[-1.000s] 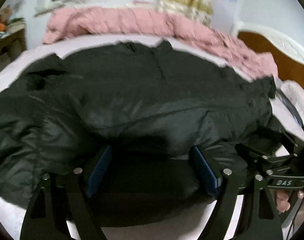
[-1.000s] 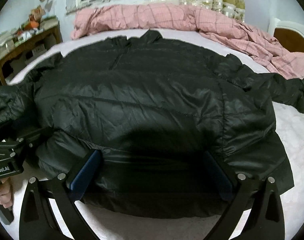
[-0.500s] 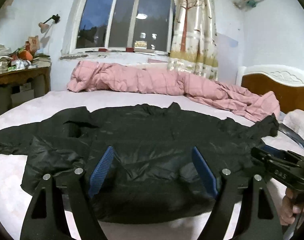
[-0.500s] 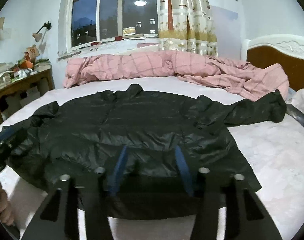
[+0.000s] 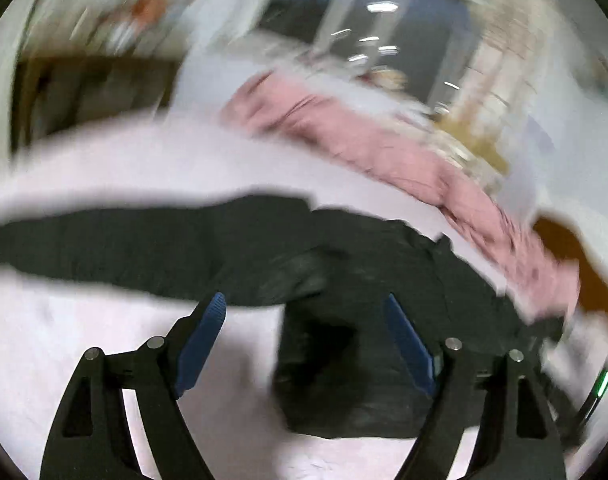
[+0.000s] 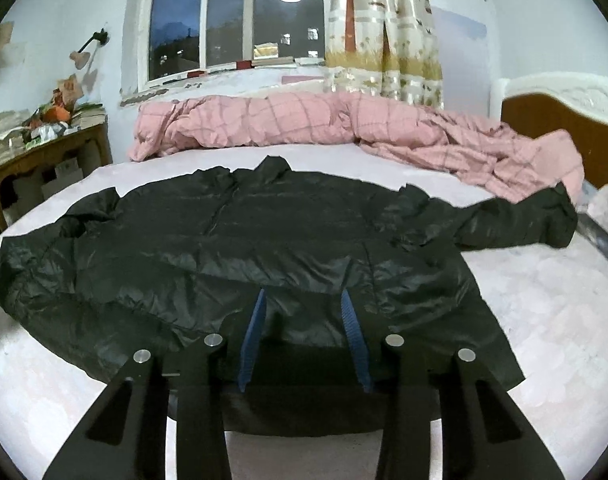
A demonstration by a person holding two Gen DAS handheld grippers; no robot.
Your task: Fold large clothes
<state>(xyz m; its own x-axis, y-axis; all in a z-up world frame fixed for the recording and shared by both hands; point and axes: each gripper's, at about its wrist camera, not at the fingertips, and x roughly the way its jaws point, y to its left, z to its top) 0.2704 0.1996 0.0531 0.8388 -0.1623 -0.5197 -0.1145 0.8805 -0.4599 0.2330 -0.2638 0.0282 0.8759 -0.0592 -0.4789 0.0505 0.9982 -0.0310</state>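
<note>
A black puffy jacket (image 6: 264,240) lies spread flat on the bed (image 6: 544,300), collar toward the window and both sleeves out to the sides. My right gripper (image 6: 303,300) hovers low over the middle of the jacket's near hem. Its jaws are closing, about half apart, with hem fabric under and between the blue pads (image 6: 350,320); I see no pad pressing on it. The left wrist view is heavily blurred. There my left gripper (image 5: 304,300) stands open and empty near the jacket (image 5: 384,280), where its long left sleeve (image 5: 104,240) begins.
A rumpled pink checked quilt (image 6: 304,120) runs along the far side of the bed. A wooden headboard (image 6: 564,132) stands at the right. A cluttered wooden side table (image 6: 44,152) stands at the left, under a wall lamp. Behind are a window and a curtain.
My left gripper swung left from the hem toward the left sleeve and rolled, still open. My right gripper rose off the hem and its jaws narrowed from wide to about half.
</note>
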